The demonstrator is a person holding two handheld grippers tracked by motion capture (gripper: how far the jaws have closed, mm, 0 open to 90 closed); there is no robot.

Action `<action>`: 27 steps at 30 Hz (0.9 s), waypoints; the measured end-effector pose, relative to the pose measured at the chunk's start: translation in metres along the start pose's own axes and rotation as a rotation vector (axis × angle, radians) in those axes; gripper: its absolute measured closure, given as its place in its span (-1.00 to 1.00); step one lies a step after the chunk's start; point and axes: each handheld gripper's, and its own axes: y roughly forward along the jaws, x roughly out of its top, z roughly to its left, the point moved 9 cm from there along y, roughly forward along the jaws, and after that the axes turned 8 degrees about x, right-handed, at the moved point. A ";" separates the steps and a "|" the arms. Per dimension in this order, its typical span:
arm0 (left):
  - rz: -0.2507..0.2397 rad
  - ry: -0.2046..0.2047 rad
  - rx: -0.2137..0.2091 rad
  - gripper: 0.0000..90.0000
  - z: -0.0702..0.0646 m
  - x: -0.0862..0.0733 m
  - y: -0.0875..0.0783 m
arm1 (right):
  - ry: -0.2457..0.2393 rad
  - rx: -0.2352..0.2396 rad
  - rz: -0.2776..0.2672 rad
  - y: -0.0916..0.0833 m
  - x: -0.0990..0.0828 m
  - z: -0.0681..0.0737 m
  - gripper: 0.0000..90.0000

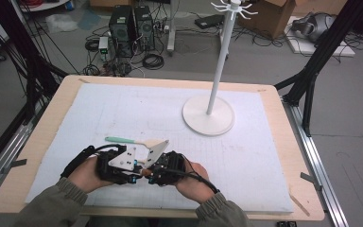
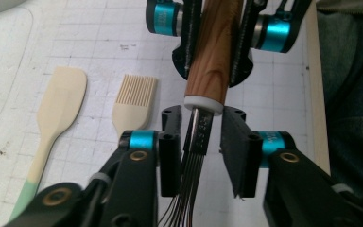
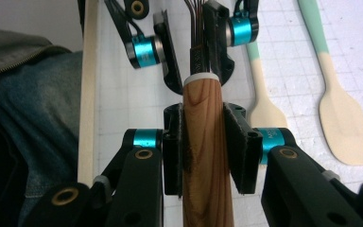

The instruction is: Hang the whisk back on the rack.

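I had the whisk (image 2: 207, 61) slung between the two grippers near the front edge of the table (image 1: 283, 156), well short of the white stand (image 1: 208, 115). Its long axis ran straight from one gripper to the other. The right gripper (image 3: 203, 146) was clamped on the wooden handle (image 3: 203, 156), pads pressed to both sides. The left gripper (image 2: 202, 142) faced it, jaws partly spread around the metal neck and wires (image 2: 189, 189); the wires lay against one pad, with a clear gap to the other, so I judged no grip there yet. Beside the whisk lay the spatula (image 2: 56, 109) and the brush (image 2: 134, 101). The left was nearer the wire end, so closing squarely across that axis was what mattered.
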 end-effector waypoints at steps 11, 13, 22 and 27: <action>0.007 0.016 -0.042 0.55 -0.004 0.005 0.003 | -0.007 0.014 -0.011 0.001 0.003 0.002 0.56; 0.011 0.016 -0.049 0.57 -0.004 0.005 0.002 | -0.009 0.017 -0.013 0.000 0.003 0.003 0.56; 0.015 0.034 -0.059 0.59 -0.006 0.006 0.000 | -0.008 0.051 -0.037 -0.001 0.004 0.003 0.55; 0.009 0.028 -0.045 0.60 -0.004 0.006 -0.004 | 0.007 0.068 -0.065 -0.006 0.003 0.003 0.54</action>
